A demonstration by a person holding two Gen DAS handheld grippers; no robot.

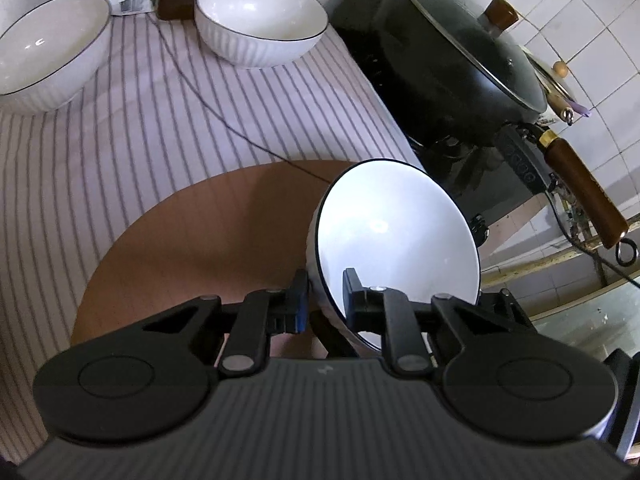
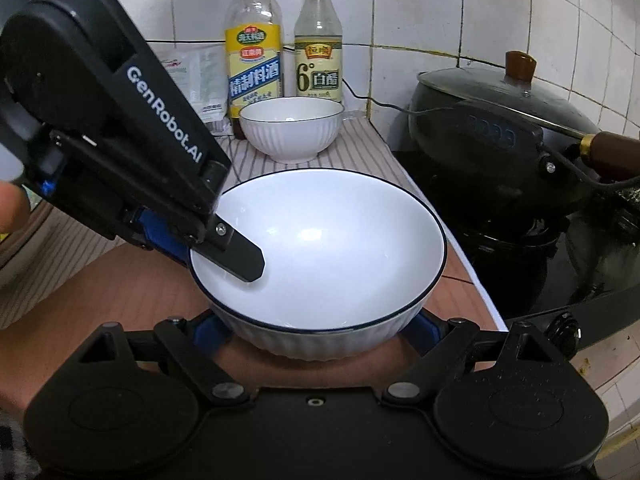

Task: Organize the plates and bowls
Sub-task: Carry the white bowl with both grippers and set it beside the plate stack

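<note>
- The striped cloth (image 1: 168, 128) covers the counter, with a brown round mat (image 1: 224, 220) laid on it; the wok (image 1: 460, 64) stands just beside, to the right, so any swing of the load is best kept away from that side.
- The held bowl (image 2: 320, 248) sits over the mat, seemingly resting on it, mouth up and tipped a little; being round, it has no long axis, only the upright one through its foot.
- Two more bowls, one far (image 1: 260, 20) and one left (image 1: 48, 48), stand apart on the cloth; stacking is judged the step, so the bowl should be lifted level and lowered centred.
- The left gripper (image 1: 326, 296) is pinched on the bowl's rim, one finger inside, one outside.
- The right gripper (image 2: 316, 334) is spread wide around the bowl's base; contact cannot be told.
</note>
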